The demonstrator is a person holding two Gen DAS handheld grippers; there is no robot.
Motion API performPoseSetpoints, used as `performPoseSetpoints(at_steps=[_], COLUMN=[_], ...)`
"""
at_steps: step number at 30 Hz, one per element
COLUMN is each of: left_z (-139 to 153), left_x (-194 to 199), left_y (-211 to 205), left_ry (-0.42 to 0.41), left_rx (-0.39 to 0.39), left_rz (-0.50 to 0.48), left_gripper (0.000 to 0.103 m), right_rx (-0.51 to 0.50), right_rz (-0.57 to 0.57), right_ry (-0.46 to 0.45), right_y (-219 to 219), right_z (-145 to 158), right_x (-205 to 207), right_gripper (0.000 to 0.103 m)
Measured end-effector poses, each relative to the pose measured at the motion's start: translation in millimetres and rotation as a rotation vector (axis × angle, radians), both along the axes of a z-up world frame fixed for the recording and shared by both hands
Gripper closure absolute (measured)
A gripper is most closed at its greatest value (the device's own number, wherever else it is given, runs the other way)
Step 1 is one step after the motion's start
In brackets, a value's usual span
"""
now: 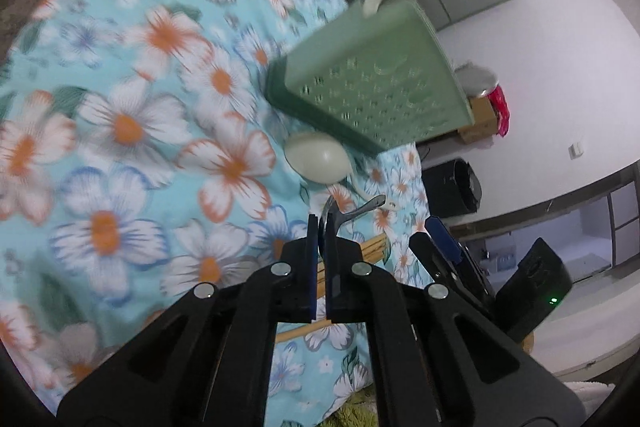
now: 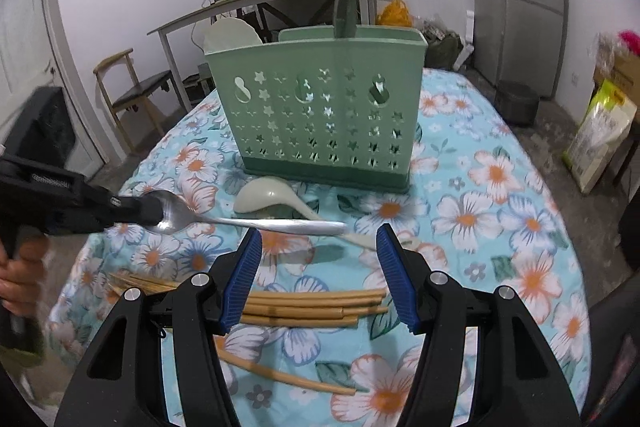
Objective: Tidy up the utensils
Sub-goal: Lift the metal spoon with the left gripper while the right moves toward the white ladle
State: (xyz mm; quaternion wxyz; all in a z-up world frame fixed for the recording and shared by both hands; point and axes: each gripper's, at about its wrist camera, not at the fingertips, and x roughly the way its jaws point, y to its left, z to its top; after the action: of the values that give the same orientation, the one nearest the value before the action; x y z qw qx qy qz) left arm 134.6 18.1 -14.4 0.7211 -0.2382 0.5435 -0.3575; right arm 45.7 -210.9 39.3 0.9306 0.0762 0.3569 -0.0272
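Clamping the bowl of a polished steel spoon (image 2: 224,221) clear of the floral-clothed worktop (image 2: 500,195), left gripper (image 2: 154,213), right gripper (image 2: 318,273) parted and empty over bamboo chopsticks (image 2: 312,307), star-perforated green plastic holder (image 2: 320,115) toward the far edge.

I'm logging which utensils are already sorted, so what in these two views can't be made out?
- Green perforated plastic utensil holder: right wrist view shows only the front wall, which hides the compartments and most of their contents.
- Metal spoon: left wrist view, the shut left tongs cover its bowl.
- Bamboo chopsticks: right wrist view, the open right tongs hide their left ends, so no count.
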Motion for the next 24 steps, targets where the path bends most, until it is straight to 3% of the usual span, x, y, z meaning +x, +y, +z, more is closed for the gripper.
performPoseSetpoints(at_steps=[6,10,15,20,24], left_z=[18,23,22,16,12], left_x=[0,4,10,15,19], left_y=[33,57,77,86,93], left_ry=[-0.065,-0.095,-0.113,-0.113,-0.112], left_rx=[-0.003,0.004,0.025,0.049,0.058], left_rz=[0.093,0.171,0.239,0.271,0.283], left_gripper=[0.102,0.102,0.102,0.102,0.102], right_rx=[-0.16,-0.301,-0.51,-0.679,-0.709], right_rz=[0.058,0.155,0.295,0.365,0.383], right_ry=[-0.012,0.002,0.051,0.122,0.144], right_y=[14,36,68,88,92], right_z=[4,-2,-22,-47,-50], right_x=[10,22,42,64,80], right_gripper=[0.045,0.045,0.045,0.049,0.051])
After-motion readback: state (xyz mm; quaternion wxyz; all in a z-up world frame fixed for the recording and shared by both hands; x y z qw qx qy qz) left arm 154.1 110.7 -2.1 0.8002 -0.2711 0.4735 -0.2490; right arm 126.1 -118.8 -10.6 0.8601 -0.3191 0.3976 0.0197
